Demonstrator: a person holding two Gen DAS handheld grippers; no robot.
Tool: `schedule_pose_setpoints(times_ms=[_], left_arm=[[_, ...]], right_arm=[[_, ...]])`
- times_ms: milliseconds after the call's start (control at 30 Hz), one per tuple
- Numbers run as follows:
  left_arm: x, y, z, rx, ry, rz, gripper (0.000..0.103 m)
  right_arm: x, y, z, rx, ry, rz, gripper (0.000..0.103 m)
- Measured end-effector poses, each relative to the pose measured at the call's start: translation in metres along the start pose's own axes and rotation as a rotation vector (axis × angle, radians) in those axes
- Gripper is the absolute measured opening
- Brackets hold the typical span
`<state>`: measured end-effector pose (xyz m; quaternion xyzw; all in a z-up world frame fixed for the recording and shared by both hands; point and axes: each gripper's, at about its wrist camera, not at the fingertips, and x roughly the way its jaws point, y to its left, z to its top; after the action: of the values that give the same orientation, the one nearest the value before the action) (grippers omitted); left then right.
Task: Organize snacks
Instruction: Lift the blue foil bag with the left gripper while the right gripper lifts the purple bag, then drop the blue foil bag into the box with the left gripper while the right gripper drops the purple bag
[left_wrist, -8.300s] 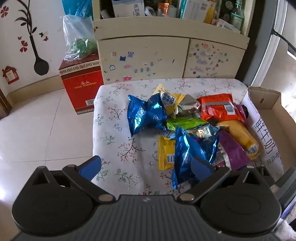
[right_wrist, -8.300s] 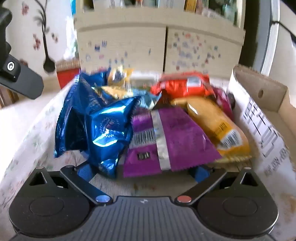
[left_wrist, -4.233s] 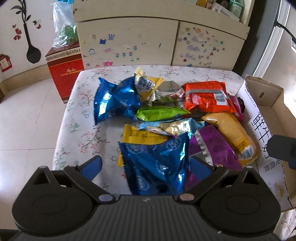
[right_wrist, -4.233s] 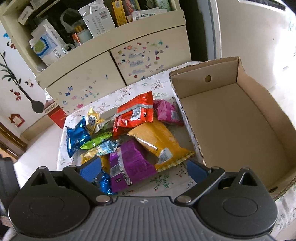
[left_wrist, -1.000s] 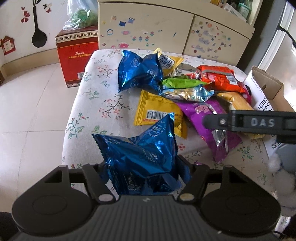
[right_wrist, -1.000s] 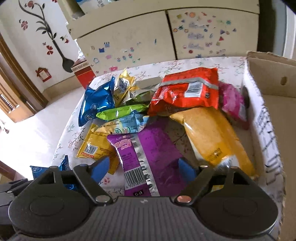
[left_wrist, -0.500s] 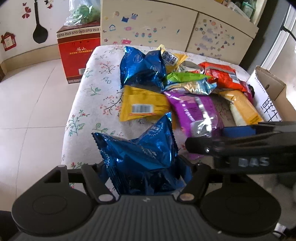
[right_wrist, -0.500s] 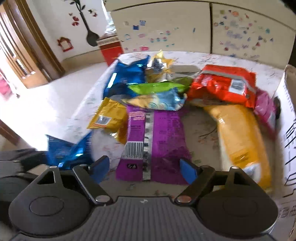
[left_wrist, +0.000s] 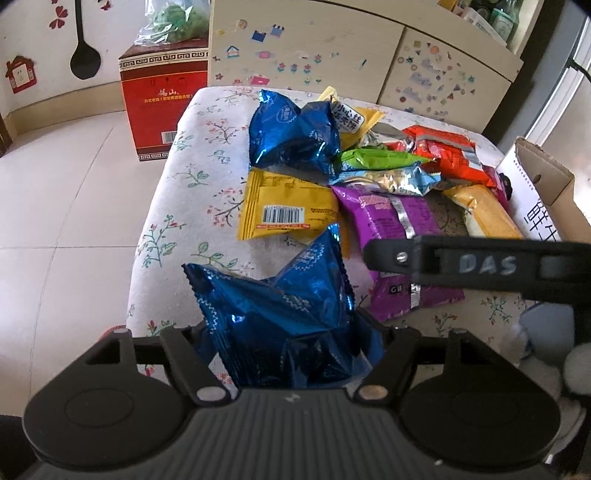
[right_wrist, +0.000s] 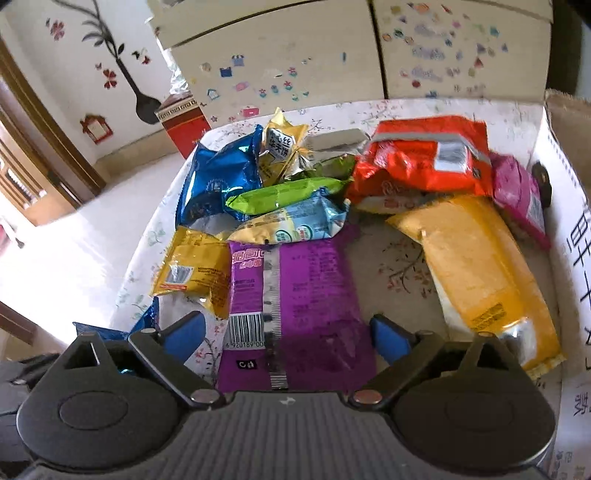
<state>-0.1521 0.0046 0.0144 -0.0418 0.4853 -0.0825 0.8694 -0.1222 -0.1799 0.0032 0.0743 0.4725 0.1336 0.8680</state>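
Observation:
My left gripper (left_wrist: 291, 343) is shut on a blue foil snack bag (left_wrist: 280, 314) and holds it above the table's near left edge. My right gripper (right_wrist: 288, 332) is open, its jaws on either side of the near end of a purple snack bag (right_wrist: 303, 295) lying flat on the table. The right gripper's black arm (left_wrist: 480, 264) crosses the left wrist view. Other snacks lie in a pile: a second blue bag (left_wrist: 295, 136), a yellow packet (left_wrist: 288, 210), a green bag (right_wrist: 284, 194), an orange-red bag (right_wrist: 424, 158), a long yellow-orange bag (right_wrist: 476, 273), a pink bag (right_wrist: 517, 195).
A floral tablecloth (left_wrist: 199, 184) covers the table. An open cardboard box (left_wrist: 546, 184) stands at the table's right side. A cream cabinet (left_wrist: 303, 48) is behind the table, and a red carton (left_wrist: 162, 99) stands on the floor to its left.
My left gripper has closed on the blue bag and lifted it off the pile toward the near left. My right gripper has come down from over the box to the purple bag.

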Motion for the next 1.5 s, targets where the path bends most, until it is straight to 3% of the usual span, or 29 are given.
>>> schedule_pose_setpoints(times_ms=[133, 267, 433, 867, 1500], left_arm=[[0.001, -0.004, -0.001, 0.026, -0.006, 0.015, 0.071], [0.001, -0.008, -0.003, 0.053, -0.019, 0.034, 0.072], [-0.003, -0.011, -0.006, 0.07, -0.032, 0.034, 0.067], [-0.026, -0.017, -0.011, 0.063, -0.088, 0.017, 0.065], [-0.065, -0.05, -0.003, 0.118, -0.183, 0.003, 0.065]], right_arm=[[0.002, 0.011, -0.003, -0.046, 0.003, -0.054, 0.097], [0.004, 0.02, -0.004, -0.092, -0.004, -0.129, 0.079], [-0.002, 0.018, -0.005, -0.064, 0.0, -0.136, 0.074], [-0.039, 0.012, -0.017, -0.048, -0.013, -0.196, 0.074], [-0.139, -0.014, -0.03, -0.03, -0.203, -0.199, 0.074]])
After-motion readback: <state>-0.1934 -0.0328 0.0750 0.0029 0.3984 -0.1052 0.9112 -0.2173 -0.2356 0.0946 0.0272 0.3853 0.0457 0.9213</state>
